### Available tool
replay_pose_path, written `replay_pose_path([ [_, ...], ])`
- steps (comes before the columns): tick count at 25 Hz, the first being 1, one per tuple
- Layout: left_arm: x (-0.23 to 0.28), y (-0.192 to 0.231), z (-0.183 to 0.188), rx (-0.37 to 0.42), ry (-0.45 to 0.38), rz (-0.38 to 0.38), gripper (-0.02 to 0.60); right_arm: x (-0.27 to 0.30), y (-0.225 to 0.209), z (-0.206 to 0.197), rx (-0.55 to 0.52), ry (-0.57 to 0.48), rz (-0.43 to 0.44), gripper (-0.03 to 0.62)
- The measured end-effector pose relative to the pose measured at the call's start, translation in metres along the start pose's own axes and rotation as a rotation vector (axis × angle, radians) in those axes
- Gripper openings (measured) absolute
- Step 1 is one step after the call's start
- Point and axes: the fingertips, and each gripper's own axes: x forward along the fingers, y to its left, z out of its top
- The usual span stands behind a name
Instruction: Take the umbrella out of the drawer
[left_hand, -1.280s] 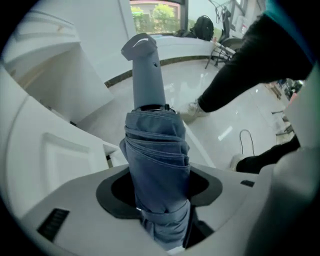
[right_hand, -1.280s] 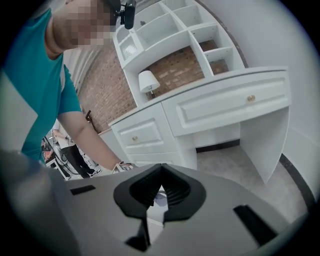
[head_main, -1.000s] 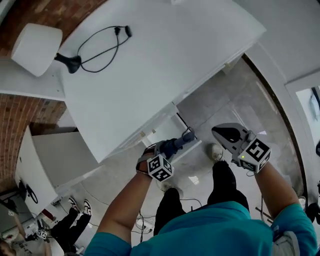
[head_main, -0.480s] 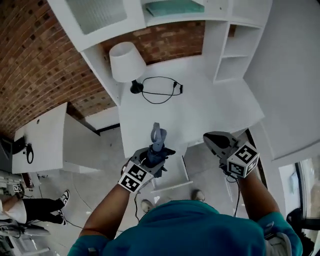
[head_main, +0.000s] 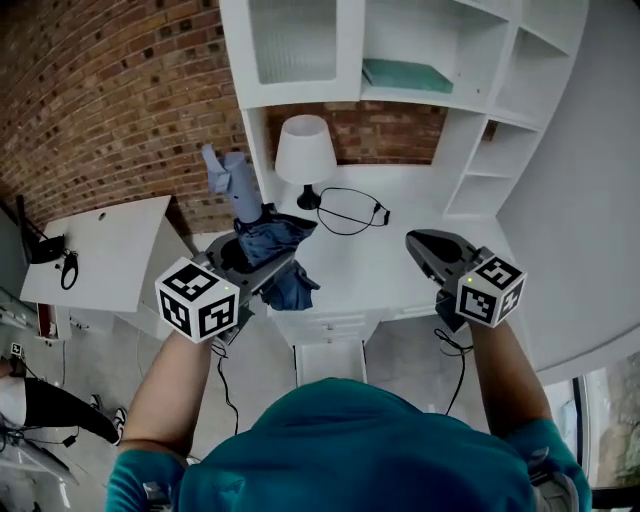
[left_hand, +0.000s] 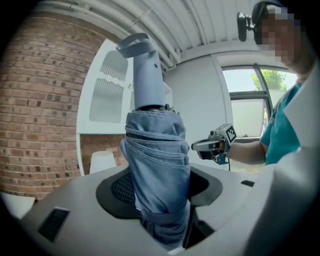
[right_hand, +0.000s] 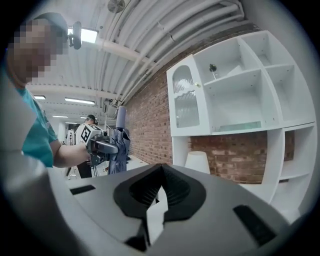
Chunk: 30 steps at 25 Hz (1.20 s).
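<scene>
A folded blue umbrella stands upright with its pale handle on top, over the desk's left front corner. My left gripper is shut on the umbrella's fabric body, one pad on each side. My right gripper is level with it to the right, over the white desk, jaws together with nothing between them. The left gripper view shows the right gripper behind the umbrella. The right gripper view shows the left gripper holding the umbrella. The white drawers sit under the desk's front edge.
A white lamp and a looped black cable sit at the back of the desk. White shelving rises above it against a brick wall. A lower white table stands to the left.
Both grippers have risen from down by the drawers to above the desk. The umbrella came up with the left gripper and turned from lying forward to standing upright.
</scene>
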Motion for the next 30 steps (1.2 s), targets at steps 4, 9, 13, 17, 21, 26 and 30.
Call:
replay_pose_path([
  [4, -0.029, 0.009, 0.052, -0.018, -0.067, 0.012, 0.247, 0.004, 0.002, 0.037, 0.005, -0.038, -0.012, 0.021],
  [9, -0.050, -0.001, 0.087, -0.017, -0.108, -0.003, 0.247, 0.001, 0.004, 0.064, -0.018, -0.061, -0.045, 0.021],
  [13, -0.053, -0.007, 0.096, 0.015, -0.106, 0.002, 0.247, 0.000, 0.000, 0.072, -0.017, -0.079, -0.051, 0.021],
  [17, -0.054, -0.009, 0.097, 0.016, -0.106, 0.004, 0.247, 0.002, -0.001, 0.076, -0.013, -0.092, -0.054, 0.021],
  [21, -0.054, -0.009, 0.095, 0.013, -0.096, 0.006, 0.247, 0.004, 0.002, 0.079, -0.019, -0.089, -0.048, 0.021],
  [26, -0.055, -0.010, 0.095, 0.013, -0.092, 0.009, 0.247, 0.003, 0.005, 0.085, -0.033, -0.093, -0.045, 0.021],
  [30, -0.055, -0.010, 0.096, 0.008, -0.097, 0.004, 0.247, 0.004, 0.005, 0.086, -0.030, -0.096, -0.042, 0.021],
])
